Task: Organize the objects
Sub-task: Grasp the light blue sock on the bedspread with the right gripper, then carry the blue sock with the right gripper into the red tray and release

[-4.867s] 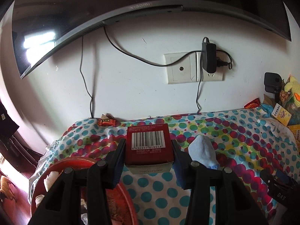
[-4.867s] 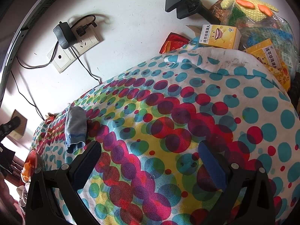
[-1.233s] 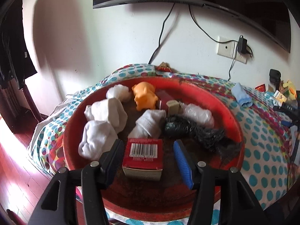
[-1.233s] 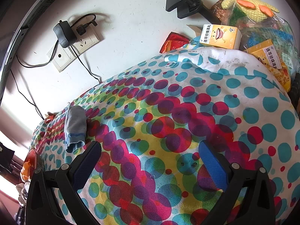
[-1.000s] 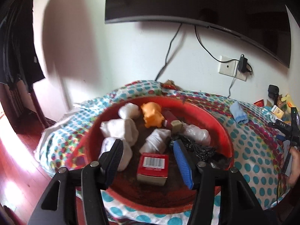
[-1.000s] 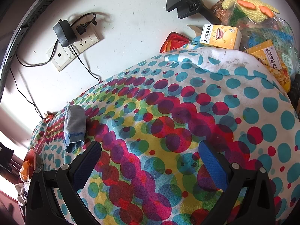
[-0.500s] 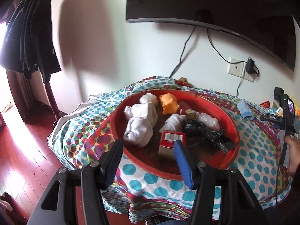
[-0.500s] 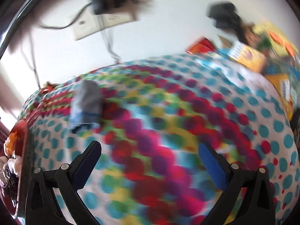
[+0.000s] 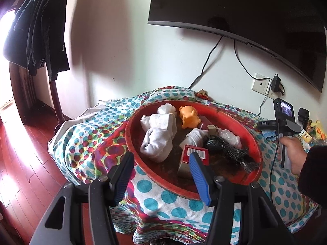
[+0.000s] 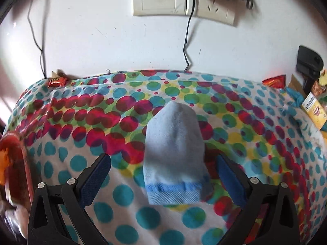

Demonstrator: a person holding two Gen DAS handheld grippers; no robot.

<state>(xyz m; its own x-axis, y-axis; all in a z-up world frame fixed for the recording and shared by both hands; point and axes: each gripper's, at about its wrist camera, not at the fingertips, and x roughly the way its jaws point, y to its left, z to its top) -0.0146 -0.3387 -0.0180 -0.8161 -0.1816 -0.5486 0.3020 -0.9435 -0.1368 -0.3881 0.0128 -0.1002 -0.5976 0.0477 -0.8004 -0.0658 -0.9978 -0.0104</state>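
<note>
blue sock lying between the right claw

its long way is running from claw to wall, toe pointing at the wall; the jaws are closing, not touching it yet.

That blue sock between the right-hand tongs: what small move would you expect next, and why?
Probably closing the right tongs onto the light blue sock. They straddle it and are already closing, yet the pads do not press on it. It lies alone on the dotted cloth, outside the red basin.

Left view overlooks the red tray from afar; right view nears the shared polka-dot cloth.
</note>
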